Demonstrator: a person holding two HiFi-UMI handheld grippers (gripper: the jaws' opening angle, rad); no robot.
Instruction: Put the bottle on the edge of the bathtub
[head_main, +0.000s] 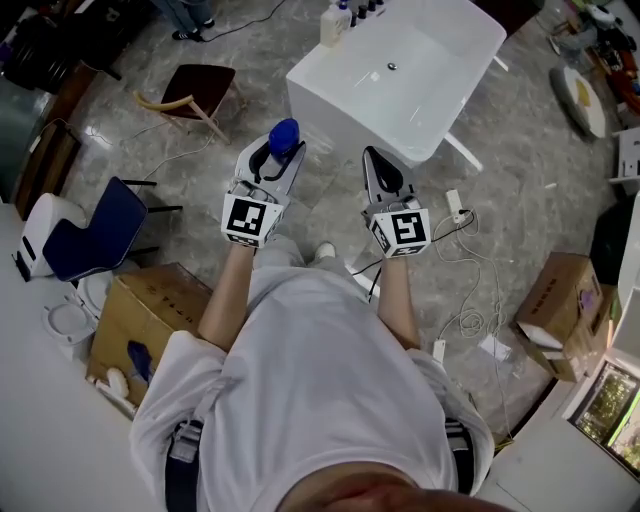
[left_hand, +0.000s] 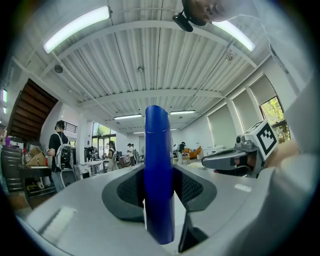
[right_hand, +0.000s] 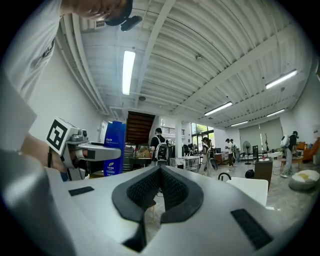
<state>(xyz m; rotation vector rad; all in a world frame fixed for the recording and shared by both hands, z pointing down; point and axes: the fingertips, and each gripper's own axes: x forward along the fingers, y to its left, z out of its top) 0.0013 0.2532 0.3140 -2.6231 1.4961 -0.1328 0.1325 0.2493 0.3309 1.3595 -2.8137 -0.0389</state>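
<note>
In the head view, a blue bottle (head_main: 284, 133) stands upright between the jaws of my left gripper (head_main: 280, 150), which is shut on it. The left gripper view shows the bottle (left_hand: 159, 170) pinched between the two dark pads. My right gripper (head_main: 372, 158) is held beside it, shut and empty; its pads (right_hand: 172, 189) meet in the right gripper view. That view also shows the bottle (right_hand: 115, 147) off to the left in the other gripper. The white bathtub (head_main: 470, 75) stands on the floor ahead of both grippers, apart from them.
Several bottles (head_main: 345, 18) stand on the tub's far left corner. A wooden chair (head_main: 195, 90) and a blue chair (head_main: 95, 235) are on the left, with a cardboard box (head_main: 150, 310) near my left side. Cables (head_main: 460, 240) and another box (head_main: 565, 300) lie to the right.
</note>
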